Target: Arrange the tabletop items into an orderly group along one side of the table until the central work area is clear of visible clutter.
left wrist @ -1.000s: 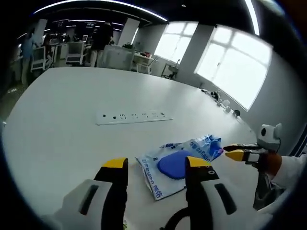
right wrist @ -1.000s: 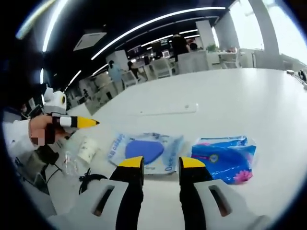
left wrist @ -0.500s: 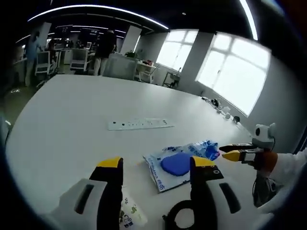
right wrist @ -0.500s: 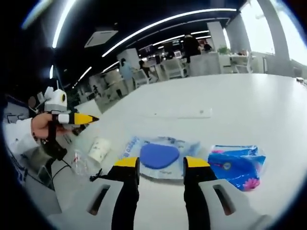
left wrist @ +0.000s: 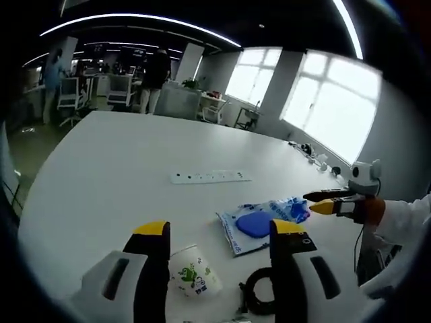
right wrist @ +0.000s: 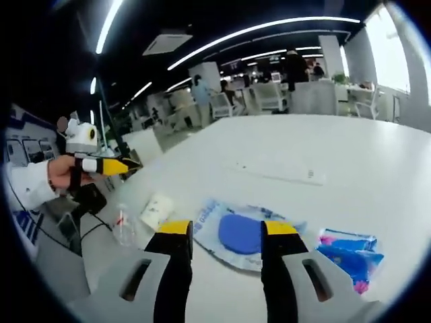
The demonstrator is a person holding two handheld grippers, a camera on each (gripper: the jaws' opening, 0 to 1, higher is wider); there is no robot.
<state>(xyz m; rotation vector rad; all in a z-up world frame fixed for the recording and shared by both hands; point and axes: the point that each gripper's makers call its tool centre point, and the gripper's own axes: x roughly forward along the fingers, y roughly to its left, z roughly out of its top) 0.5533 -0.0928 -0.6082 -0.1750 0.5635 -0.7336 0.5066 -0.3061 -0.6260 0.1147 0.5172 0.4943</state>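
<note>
A clear bag with a blue pad (left wrist: 252,225) lies on the white table (left wrist: 114,168), and a blue printed packet (left wrist: 291,208) touches its right end. A paper cup (left wrist: 195,279) lies on its side near me, beside a black cable coil (left wrist: 259,296). My left gripper (left wrist: 219,232) is open above the cup, gripping nothing. My right gripper (left wrist: 322,202) comes in from the right, close to the blue packet. In the right gripper view, my right gripper (right wrist: 227,232) is open over the bag (right wrist: 239,232). The packet (right wrist: 347,259) lies to the right, the cup (right wrist: 157,210) to the left. My left gripper (right wrist: 113,166) hovers at the far left.
A white power strip (left wrist: 211,177) is set into the table beyond the items, also seen as the power strip (right wrist: 279,173). A small clear plastic wrapper (right wrist: 124,225) lies by the cup. The table edge is near me. Desks, chairs and people stand far behind.
Both views have pulled back and tilted, so the cup and cable coil have come into the left gripper view. The items lie where they were. Both grippers stay open.
</note>
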